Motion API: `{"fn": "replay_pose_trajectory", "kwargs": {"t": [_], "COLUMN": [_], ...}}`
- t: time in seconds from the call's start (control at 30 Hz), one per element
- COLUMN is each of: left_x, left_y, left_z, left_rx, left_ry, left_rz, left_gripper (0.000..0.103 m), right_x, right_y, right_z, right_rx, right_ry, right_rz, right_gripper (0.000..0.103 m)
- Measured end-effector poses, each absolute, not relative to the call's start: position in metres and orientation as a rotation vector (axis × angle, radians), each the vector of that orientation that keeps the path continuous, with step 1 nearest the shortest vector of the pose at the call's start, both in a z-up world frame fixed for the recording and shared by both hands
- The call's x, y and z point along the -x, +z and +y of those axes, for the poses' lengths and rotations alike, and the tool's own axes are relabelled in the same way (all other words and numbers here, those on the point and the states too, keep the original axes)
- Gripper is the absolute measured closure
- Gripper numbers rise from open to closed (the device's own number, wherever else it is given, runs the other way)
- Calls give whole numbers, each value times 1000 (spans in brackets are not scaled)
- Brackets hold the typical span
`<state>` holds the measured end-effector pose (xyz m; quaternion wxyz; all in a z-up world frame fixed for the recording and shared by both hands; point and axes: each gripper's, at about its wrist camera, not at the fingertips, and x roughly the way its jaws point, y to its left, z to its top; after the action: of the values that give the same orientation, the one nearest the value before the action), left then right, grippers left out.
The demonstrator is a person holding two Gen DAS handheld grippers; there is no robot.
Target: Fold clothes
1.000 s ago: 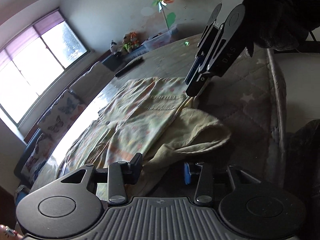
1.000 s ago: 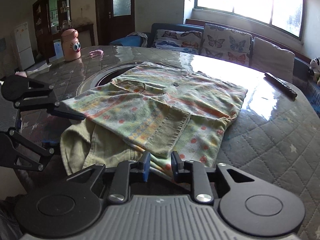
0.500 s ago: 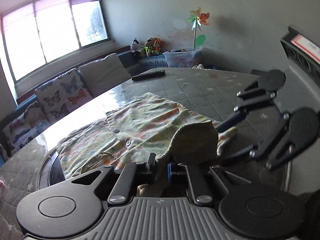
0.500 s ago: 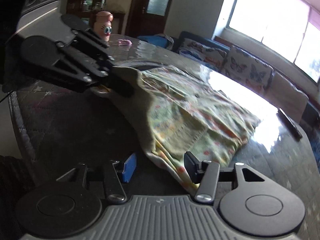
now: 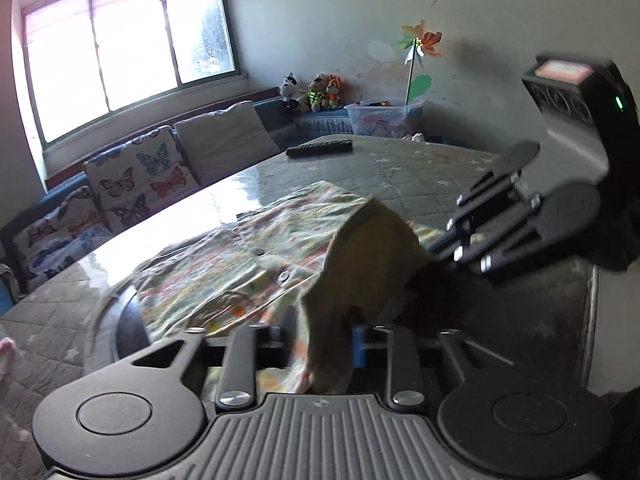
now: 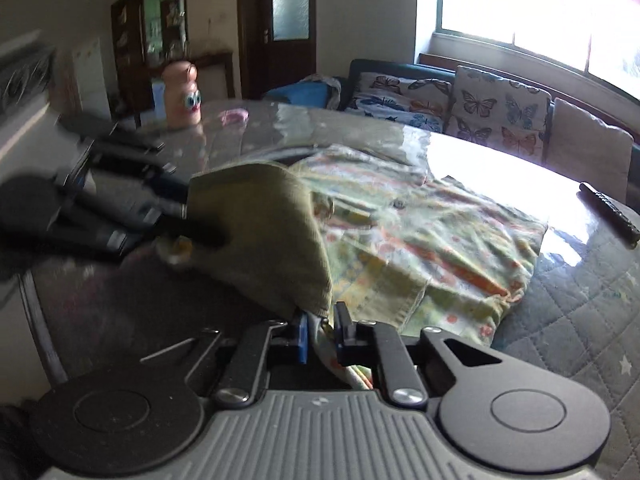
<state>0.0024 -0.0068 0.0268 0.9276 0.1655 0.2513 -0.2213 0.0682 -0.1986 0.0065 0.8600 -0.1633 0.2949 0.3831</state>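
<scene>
A pale yellow-green flowered shirt (image 5: 240,264) lies partly folded on the quilted table (image 5: 420,172); it also shows in the right wrist view (image 6: 420,240). Its near hem is lifted, showing the plain olive underside (image 6: 272,240). My left gripper (image 5: 320,344) is shut on one corner of that hem. My right gripper (image 6: 320,332) is shut on the other corner. Each gripper shows in the other's view, at the right (image 5: 500,240) and at the left (image 6: 132,216), holding the raised edge between them.
A black remote (image 5: 320,148) lies on the far side of the table, also in the right wrist view (image 6: 608,212). A pink bottle with eyes (image 6: 182,94) stands at the far left. A sofa with butterfly cushions (image 5: 132,184) runs under the window.
Both grippers closed on the shirt's near hem corners and lifted it off the table; the olive underside now stands up between them. A second ago the right gripper was nearly closed at the near edge.
</scene>
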Motion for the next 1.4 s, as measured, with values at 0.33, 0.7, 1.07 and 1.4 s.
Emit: {"fn": "replay_pose_trajectory", "kwargs": {"t": [0.33, 0.7, 1.07, 1.4], "left_x": [10, 28, 117, 74], "left_y": [-9, -3, 52, 67], "left_z": [6, 13, 14, 22], "left_rx": [-575, -621, -493, -444], "left_ry": [-350, -339, -478, -458], "left_rz": [520, 461, 528, 512], "left_gripper": [51, 96, 96, 95], "right_x": [-85, -59, 10, -29], "right_y": [23, 37, 78, 87], "right_z": [-206, -221, -257, -242], "right_rx": [215, 191, 203, 249], "right_ry": [788, 788, 872, 836], "right_rz": [631, 588, 568, 550], "right_gripper": [94, 97, 98, 98]}}
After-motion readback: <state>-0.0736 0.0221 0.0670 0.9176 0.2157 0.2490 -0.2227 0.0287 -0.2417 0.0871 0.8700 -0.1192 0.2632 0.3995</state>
